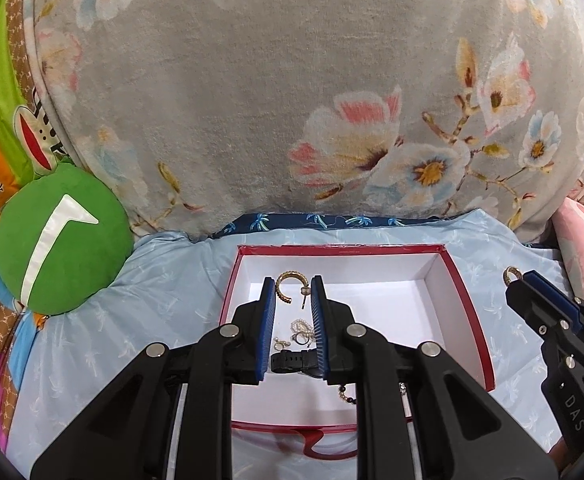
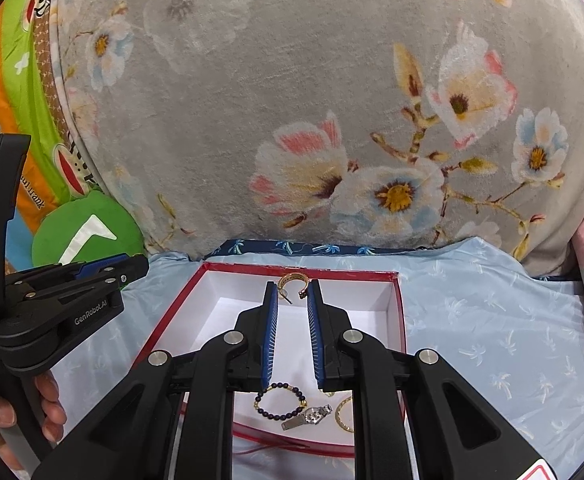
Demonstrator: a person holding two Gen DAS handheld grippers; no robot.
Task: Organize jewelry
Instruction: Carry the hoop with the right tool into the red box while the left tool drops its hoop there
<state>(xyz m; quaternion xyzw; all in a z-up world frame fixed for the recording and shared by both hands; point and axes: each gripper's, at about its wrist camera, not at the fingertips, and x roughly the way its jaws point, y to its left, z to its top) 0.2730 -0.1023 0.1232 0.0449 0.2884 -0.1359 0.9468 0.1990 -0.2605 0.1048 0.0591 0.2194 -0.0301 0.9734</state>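
Jewelry box (image 1: 472,320): red-rimmed, white inside, open on the light blue bed sheet (image 1: 152,280), in front of a flowered grey blanket (image 1: 252,100).
Left hand-held gripper (image 1: 292,285): clenched on a gold hoop earring (image 1: 282,292), pinched at the fingertips over the box.
Right hand-held gripper (image 2: 292,286): clenched on a second gold hoop earring (image 2: 291,277), likewise at the tips.
Inside the box: black watch strap (image 1: 292,362), small pearl pieces (image 1: 302,327), dark beaded bracelet (image 2: 280,400), silver watch (image 2: 312,416), gold bangle (image 2: 344,416).
Beside the box: green round cushion (image 1: 60,240).
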